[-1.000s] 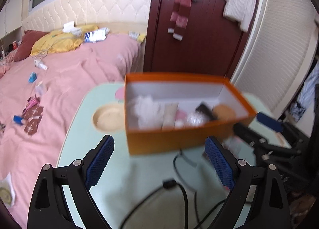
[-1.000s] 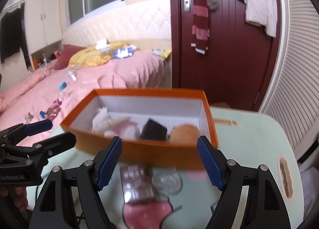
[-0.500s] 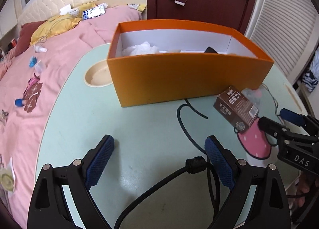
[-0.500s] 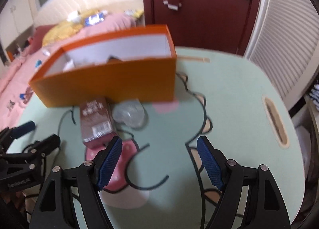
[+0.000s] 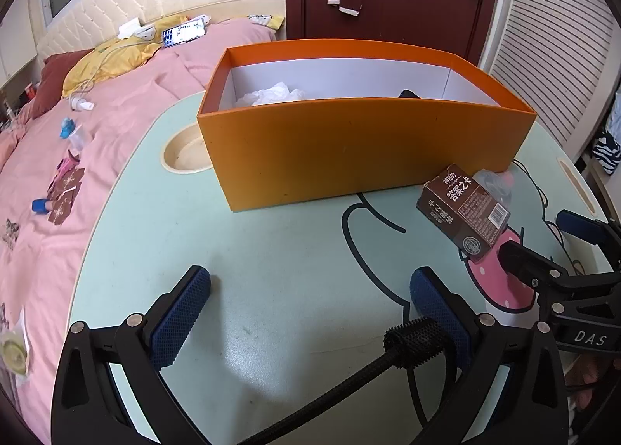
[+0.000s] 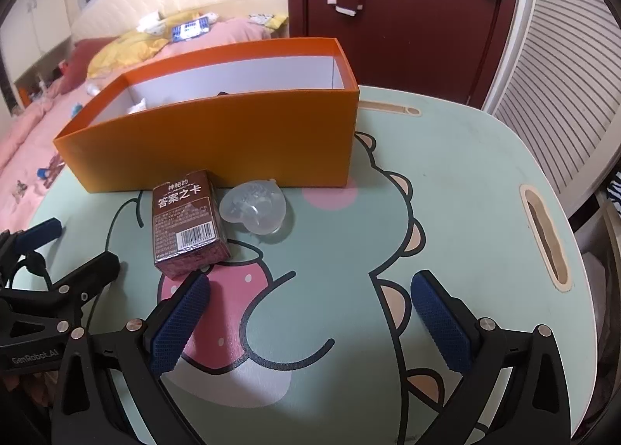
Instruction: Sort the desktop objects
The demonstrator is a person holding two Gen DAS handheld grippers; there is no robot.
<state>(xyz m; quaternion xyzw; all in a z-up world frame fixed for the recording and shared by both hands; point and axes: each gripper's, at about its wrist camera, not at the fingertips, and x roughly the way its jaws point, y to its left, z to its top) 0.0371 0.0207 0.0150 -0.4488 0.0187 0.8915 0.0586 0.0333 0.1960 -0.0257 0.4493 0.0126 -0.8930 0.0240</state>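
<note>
Standing on a mint-green cartoon-printed table (image 6: 465, 181) beside a pink bed (image 5: 128, 103), the orange box (image 5: 349, 146) is sitting just behind a brown carton (image 6: 186, 224) and clear heart-shaped lid (image 6: 254, 208). Left gripper (image 5: 310, 293) and right gripper (image 6: 306, 291) are opening wide, nothing between their jaws.

I see my left gripper (image 5: 310, 286): black angular plastic frame, blue cross-hatched pads (image 5: 176, 317), silver screws at the pivots. A black braided cable (image 5: 349, 379) with a ribbed plug runs across its right finger. My right gripper (image 6: 310, 286) has the same build: black frame, blue textured pads (image 6: 442, 324), silver screws. White "DAS" lettering marks one gripper body, "GenRobot.AI" the other.
</note>
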